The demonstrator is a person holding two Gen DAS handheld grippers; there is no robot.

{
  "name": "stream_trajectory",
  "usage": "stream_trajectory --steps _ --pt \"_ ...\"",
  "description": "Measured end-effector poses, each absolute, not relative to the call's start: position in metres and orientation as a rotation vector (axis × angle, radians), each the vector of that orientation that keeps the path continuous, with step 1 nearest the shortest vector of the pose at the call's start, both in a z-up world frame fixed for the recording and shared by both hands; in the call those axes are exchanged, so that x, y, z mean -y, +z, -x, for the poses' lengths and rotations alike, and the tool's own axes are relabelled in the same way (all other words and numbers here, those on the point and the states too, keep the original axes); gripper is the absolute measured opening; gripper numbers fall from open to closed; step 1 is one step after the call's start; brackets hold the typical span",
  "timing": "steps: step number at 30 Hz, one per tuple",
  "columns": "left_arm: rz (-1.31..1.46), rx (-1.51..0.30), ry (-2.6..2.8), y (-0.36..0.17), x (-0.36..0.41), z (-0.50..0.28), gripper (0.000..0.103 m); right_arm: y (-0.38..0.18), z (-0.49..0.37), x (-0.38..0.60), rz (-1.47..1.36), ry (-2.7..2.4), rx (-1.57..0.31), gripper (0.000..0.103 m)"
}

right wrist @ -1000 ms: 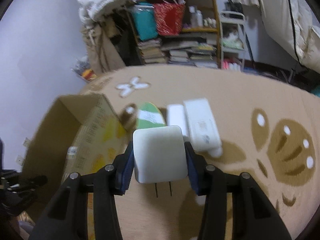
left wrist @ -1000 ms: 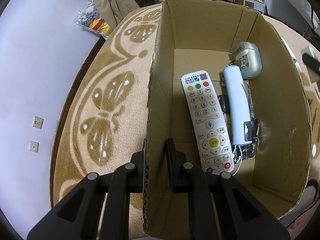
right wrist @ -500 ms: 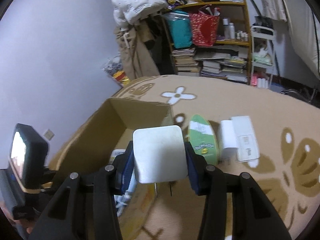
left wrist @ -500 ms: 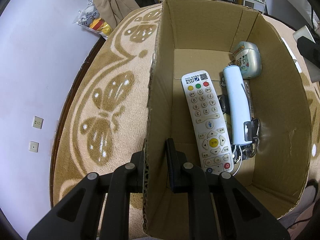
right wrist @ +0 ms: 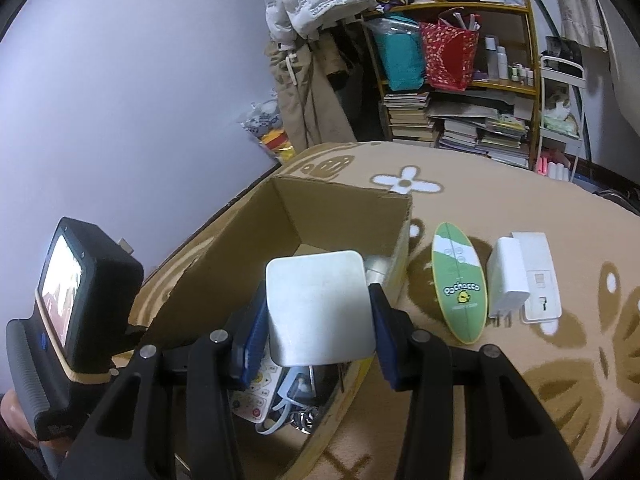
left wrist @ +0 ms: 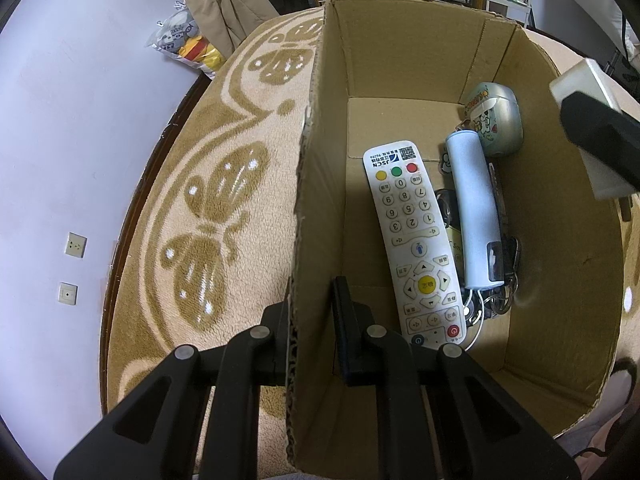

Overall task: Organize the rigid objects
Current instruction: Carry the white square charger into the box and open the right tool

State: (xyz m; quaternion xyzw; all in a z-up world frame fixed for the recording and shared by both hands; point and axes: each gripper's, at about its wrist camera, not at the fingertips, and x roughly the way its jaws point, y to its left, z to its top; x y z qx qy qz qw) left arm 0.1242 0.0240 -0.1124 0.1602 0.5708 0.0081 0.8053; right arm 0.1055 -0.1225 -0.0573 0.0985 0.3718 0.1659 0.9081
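Right gripper [right wrist: 320, 322] pinches a white plug-in charger [right wrist: 320, 306] by its flat sides over the open cardboard box [right wrist: 248, 256]; light, rigid and smooth, it looks secure held across the body, prongs hidden below. Left gripper [left wrist: 312, 328] clamps the box wall. Beyond lie a remote [left wrist: 414, 240] inside, and a green board [right wrist: 460, 284] on the rug.

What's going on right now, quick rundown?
Left gripper clamps brown cardboard box wall. Right gripper holds white square charger over box. White remote lies inside; drop path open.
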Motion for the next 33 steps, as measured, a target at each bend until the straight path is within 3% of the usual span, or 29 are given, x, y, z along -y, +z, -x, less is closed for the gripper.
stream_trajectory --steps 29,33 --pt "-0.339 -1.221 0.014 -0.112 -0.025 -0.124 0.014 -0.065 -0.109 0.109 -0.172 0.349 -0.786 0.051" --pt "-0.34 -1.221 0.013 -0.112 -0.025 -0.123 0.014 -0.064 -0.108 0.107 -0.161 0.353 -0.781 0.06"
